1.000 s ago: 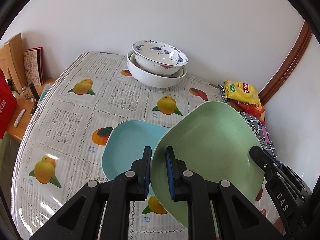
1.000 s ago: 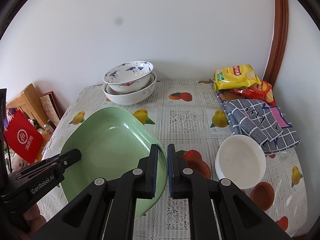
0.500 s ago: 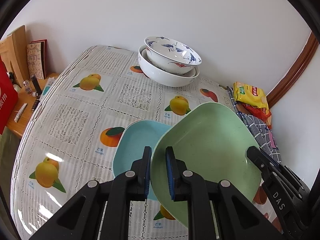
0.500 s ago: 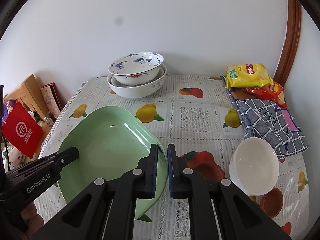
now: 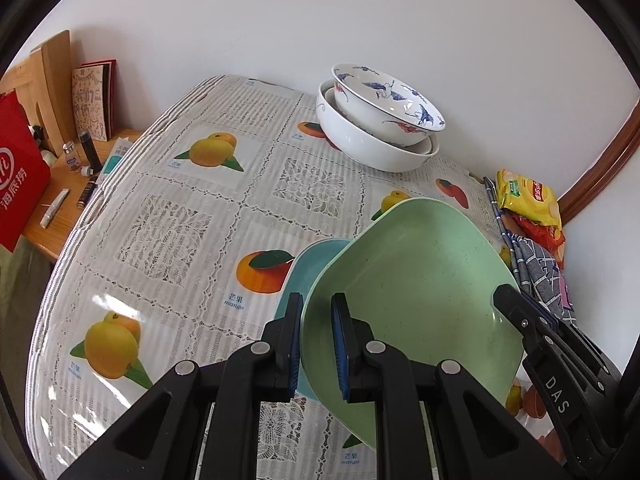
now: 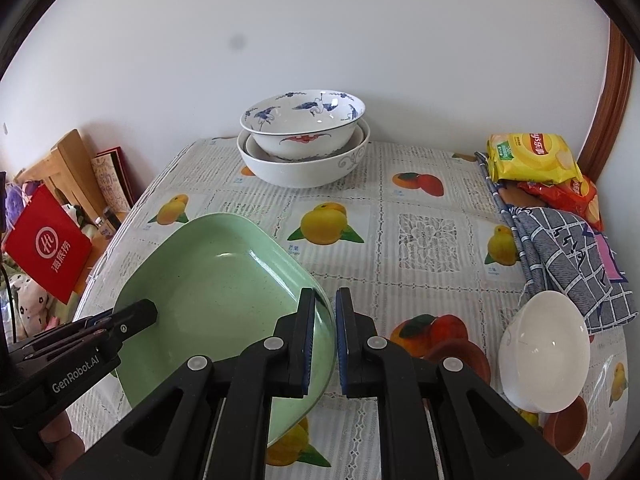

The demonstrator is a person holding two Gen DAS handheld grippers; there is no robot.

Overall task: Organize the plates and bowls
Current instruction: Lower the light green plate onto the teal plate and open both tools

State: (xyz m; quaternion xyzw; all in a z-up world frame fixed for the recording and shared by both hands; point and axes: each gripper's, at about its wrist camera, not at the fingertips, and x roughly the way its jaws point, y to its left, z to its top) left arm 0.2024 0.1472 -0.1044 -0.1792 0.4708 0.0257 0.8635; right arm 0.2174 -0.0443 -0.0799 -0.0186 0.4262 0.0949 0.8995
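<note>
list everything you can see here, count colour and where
green plate: 1, pale green, tilted above the table, gripped at opposite rims by both claws
blue plate: 1, light blue, on the table under the green plate
big bowls: 2 or more nested, white, top one blue-patterned, far side by the wall
small bowl: 1, white, near right of the table
tablecloth: 1, white with fruit prints
snack bags: 2, yellow and red, far right corner
cloth: 1, blue checked, right edge
red bag: 1, left of the table
left claw: 1, black, shut on the green plate
right claw: 1, black, shut on the green plate
</note>
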